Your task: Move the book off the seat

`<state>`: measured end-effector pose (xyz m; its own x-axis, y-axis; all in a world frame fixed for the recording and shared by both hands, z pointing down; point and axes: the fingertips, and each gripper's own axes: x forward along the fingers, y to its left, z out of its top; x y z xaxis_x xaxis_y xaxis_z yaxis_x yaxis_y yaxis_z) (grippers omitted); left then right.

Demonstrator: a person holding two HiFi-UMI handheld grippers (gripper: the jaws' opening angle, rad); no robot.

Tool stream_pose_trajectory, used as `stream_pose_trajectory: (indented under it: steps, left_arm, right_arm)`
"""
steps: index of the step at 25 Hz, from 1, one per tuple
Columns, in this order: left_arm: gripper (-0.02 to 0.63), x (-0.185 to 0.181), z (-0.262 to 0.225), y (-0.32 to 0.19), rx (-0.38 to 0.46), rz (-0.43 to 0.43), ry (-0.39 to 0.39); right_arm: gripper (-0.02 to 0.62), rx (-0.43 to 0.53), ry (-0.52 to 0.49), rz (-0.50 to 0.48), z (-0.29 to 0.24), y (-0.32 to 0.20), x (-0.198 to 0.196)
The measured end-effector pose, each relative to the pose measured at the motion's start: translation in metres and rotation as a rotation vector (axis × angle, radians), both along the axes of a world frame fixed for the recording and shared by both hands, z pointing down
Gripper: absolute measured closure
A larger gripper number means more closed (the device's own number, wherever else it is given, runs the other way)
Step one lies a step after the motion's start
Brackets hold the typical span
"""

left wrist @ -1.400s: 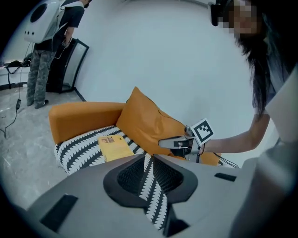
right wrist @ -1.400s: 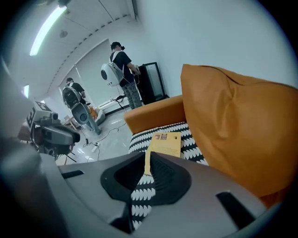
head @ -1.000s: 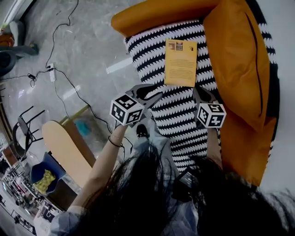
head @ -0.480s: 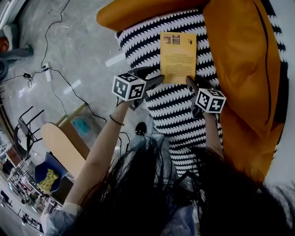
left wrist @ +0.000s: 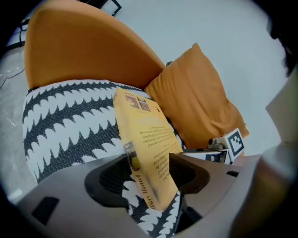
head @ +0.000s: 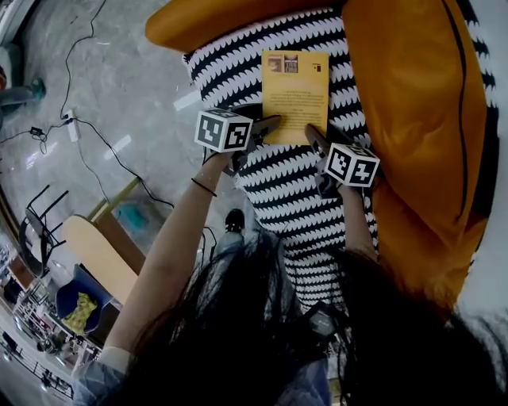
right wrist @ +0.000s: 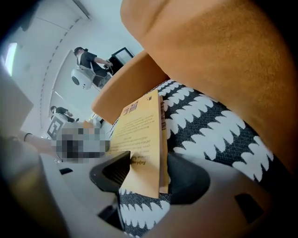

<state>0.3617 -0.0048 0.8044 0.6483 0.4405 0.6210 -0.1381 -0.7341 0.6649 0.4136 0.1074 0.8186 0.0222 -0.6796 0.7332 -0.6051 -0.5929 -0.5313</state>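
Note:
A thin yellow book (head: 295,91) lies flat on the black-and-white zigzag seat cushion (head: 294,190) of an orange chair. My left gripper (head: 266,127) is at the book's near left corner. In the left gripper view the book (left wrist: 144,139) runs between the wide jaws of that gripper (left wrist: 149,172), which have just been opening. My right gripper (head: 313,136) is at the near right corner. The right gripper view shows the book (right wrist: 139,135) between that gripper's (right wrist: 144,174) spread jaws, also just opened, with a gap at the cover.
An orange pillow (head: 413,103) leans along the seat's right side, close to the book. The orange chair shell (head: 214,20) curves behind. Left of the chair are floor cables, a power strip (head: 71,127), a wooden board (head: 99,254) and a blue bin (head: 79,301).
Both grippers have moved forward and down from the front of the seat to the book's near corners. The book has stayed flat on the cushion.

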Motion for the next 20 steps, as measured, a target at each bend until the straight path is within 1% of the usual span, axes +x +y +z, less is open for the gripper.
stream_pose_trajectory:
  steps: [2, 4, 5, 6, 7, 8, 9, 12, 13, 14, 17, 18, 20]
  left_arm:
    - [0.334, 0.005, 0.003, 0.000, 0.008, -0.006, -0.014]
    - [0.336, 0.014, 0.011, -0.004, 0.001, -0.044, -0.010]
    - [0.336, 0.023, 0.019, -0.004, -0.007, -0.064, -0.005]
    - [0.336, 0.033, 0.032, -0.001, -0.020, -0.075, -0.003]
    - [0.336, 0.041, 0.049, 0.006, -0.043, -0.069, -0.010]
    - [0.336, 0.043, 0.070, 0.016, -0.073, -0.042, -0.032]
    - [0.336, 0.038, 0.092, 0.027, -0.095, 0.006, -0.066]
    - [0.339, 0.013, 0.144, 0.047, -0.102, 0.175, -0.180]
    - [0.339, 0.011, 0.157, 0.052, -0.115, 0.205, -0.204]
    - [0.339, 0.014, 0.169, 0.056, -0.130, 0.213, -0.213]
    - [0.339, 0.037, 0.180, 0.062, -0.155, 0.168, -0.178]
    - [0.339, 0.041, 0.178, 0.062, -0.159, 0.148, -0.167]
    - [0.339, 0.036, 0.171, 0.062, -0.181, 0.113, -0.165]
  right_arm:
    - [0.356, 0.009, 0.004, 0.001, -0.002, -0.003, 0.005]
    - [0.356, 0.019, 0.022, -0.001, 0.001, -0.006, 0.014]
    - [0.357, 0.020, 0.035, -0.008, 0.008, -0.007, 0.022]
    - [0.373, 0.014, 0.048, -0.017, 0.019, -0.005, 0.031]
    - [0.374, 0.000, 0.056, -0.019, 0.035, 0.000, 0.037]
    - [0.377, -0.020, 0.050, -0.004, 0.054, 0.008, 0.037]
    - [0.379, -0.041, 0.028, 0.030, 0.073, 0.019, 0.031]
    - [0.383, -0.086, -0.072, 0.158, 0.121, 0.045, 0.000]
    - [0.385, -0.098, -0.094, 0.184, 0.133, 0.050, -0.005]
    - [0.385, -0.105, -0.103, 0.198, 0.143, 0.054, -0.002]
    - [0.387, -0.108, -0.087, 0.220, 0.152, 0.060, 0.022]
    - [0.387, -0.106, -0.081, 0.222, 0.150, 0.060, 0.026]
    - [0.387, -0.100, -0.079, 0.215, 0.142, 0.058, 0.025]
